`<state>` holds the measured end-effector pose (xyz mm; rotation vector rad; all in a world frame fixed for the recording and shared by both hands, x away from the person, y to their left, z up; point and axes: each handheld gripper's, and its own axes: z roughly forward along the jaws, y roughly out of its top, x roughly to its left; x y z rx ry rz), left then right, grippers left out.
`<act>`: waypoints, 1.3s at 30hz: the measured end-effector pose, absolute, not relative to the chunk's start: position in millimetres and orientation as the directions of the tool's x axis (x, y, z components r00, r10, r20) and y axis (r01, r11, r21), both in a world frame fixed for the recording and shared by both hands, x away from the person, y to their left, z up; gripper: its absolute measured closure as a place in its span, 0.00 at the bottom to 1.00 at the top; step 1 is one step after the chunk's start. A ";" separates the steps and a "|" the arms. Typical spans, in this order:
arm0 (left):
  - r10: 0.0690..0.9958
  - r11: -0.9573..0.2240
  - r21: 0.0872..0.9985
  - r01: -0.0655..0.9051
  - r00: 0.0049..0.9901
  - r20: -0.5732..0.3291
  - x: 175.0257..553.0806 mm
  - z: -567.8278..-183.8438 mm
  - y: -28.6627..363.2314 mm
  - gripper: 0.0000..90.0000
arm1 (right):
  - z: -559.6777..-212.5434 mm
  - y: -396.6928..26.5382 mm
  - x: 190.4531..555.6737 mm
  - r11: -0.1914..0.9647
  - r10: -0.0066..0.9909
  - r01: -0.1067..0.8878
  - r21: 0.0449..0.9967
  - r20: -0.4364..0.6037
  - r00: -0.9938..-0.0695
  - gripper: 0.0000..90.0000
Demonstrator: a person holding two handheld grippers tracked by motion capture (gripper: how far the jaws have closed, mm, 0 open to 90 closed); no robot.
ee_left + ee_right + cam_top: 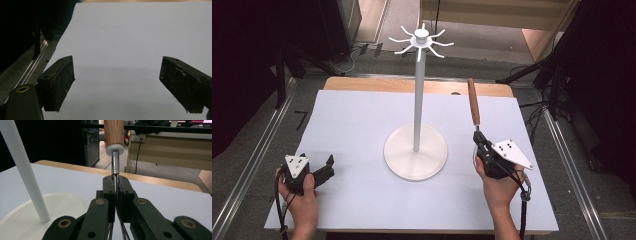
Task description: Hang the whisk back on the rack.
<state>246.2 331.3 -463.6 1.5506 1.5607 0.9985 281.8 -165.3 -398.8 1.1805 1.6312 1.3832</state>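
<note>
Pinching whisk wires between right gripper jaws, wooden handle upright

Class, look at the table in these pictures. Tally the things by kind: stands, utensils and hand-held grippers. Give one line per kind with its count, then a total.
White hook stand: 1
Wooden-handled whisk, clamped in the right gripper: 1
Hand-held grippers, the right gripper and the open left gripper: 2
Total: 4
</note>
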 end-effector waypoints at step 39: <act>0.999 -0.017 0.890 0.456 -0.028 0.033 246.9 -463.7 331.4 0.15 | -353.5 -130.9 282.1 -0.031 0.940 -0.003 1.000 0.028 -0.341 0.97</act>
